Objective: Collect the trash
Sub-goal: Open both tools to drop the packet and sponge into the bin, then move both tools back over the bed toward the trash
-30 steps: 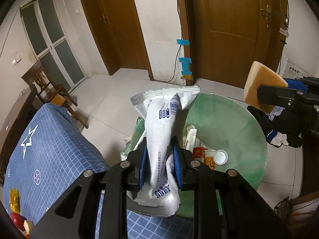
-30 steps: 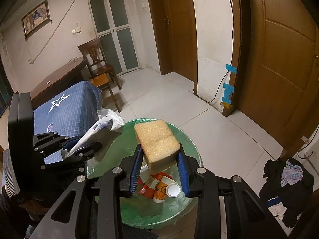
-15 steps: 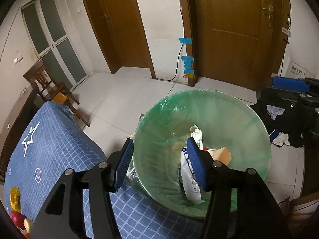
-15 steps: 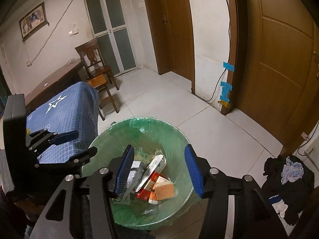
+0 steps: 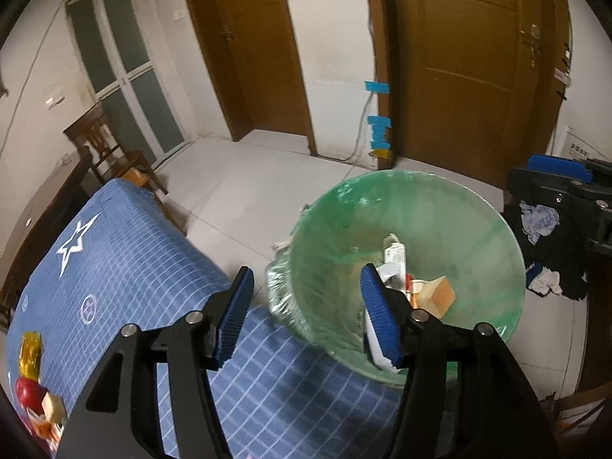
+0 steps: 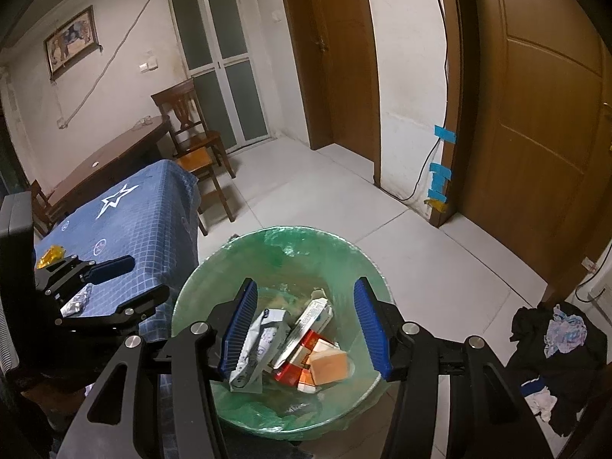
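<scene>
Bin: a round bin lined with a green bag is seen standing on the floor just beside a surface covered with a blue checked cloth.
Trash in bin: a white wrapper, a tan sponge, a flat white box and red cartons are seen lying together at the bottom.
Left gripper: the left gripper is held spread apart and empty, over the near rim of the bin.
Right gripper: the right gripper is likewise spread wide, with nothing grasped, above the bin's contents.
Progress: several pieces are judged to be collected already; the task is judged unfinished.
Left to do: small items are seen on the surface, among them a gold wrapper, a red round object and crumpled foil.
Left view only: the red object and pale pieces at the surface's near corner are shown.
Right view only: the whole heap in the bin is shown clearly, and the crumpled foil.
</scene>
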### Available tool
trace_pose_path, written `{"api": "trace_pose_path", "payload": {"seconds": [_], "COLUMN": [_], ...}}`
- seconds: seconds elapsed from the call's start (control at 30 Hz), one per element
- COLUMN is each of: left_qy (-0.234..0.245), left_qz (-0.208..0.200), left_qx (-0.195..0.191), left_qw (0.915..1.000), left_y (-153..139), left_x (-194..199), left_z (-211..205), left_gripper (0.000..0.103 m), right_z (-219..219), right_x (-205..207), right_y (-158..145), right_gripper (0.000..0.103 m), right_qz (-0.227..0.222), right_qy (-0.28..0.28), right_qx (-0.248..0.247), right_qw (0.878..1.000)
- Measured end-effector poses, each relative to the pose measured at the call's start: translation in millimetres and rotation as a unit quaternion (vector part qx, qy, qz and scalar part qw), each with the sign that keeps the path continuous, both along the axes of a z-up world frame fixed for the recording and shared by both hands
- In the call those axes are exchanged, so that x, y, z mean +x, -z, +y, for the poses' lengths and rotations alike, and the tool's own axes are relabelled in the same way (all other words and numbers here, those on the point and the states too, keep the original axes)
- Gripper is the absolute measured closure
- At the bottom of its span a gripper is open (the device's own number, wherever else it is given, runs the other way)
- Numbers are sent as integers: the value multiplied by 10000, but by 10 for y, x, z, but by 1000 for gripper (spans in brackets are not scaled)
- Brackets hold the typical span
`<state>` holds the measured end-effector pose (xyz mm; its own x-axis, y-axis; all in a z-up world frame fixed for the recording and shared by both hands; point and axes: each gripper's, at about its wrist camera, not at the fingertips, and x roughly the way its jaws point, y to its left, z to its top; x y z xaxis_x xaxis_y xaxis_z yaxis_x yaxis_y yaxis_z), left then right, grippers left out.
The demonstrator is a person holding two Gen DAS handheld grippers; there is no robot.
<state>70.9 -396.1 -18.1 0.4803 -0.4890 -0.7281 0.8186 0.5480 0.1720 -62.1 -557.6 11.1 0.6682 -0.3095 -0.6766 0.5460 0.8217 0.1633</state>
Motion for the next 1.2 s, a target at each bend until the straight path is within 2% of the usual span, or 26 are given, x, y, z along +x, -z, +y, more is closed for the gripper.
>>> {"api": "trace_pose_path", "payload": {"seconds": [0.2, 0.33, 0.53, 0.7, 0.93, 1.2], "left_qy": [-373, -650, -1141, -1544, -2059, -2781], "left_qz": [-47, -142, -341, -465, -436, -409], "left_qx": [-82, -159, -294, -529, -761, -936], "left_qw": [9993, 9977, 9924, 9855, 9746, 9551], "left_y": [0, -10, -63, -187, -275, -344], "left_x": [83, 106, 146, 177, 209, 258], "left_z": [262, 504, 920, 1318, 1938, 2757], "left_gripper": [44, 43, 42, 40, 38, 37], "right_z": [161, 346, 753, 1186, 1715, 2252], "right_x": [-9, -19, 33, 233, 594, 932], "right_y": [-8, -19, -56, -9, 43, 53], "right_gripper": [48, 48, 37, 33, 29, 28], "right_qz": [-266, -559, -1042, -1083, -939, -892], "right_qy": [52, 112, 69, -319, -1070, -1644], "right_qx": [-76, -303, -750, -1022, -1094, -1013], "right_qw": [9996, 9979, 9917, 9883, 9838, 9771]}}
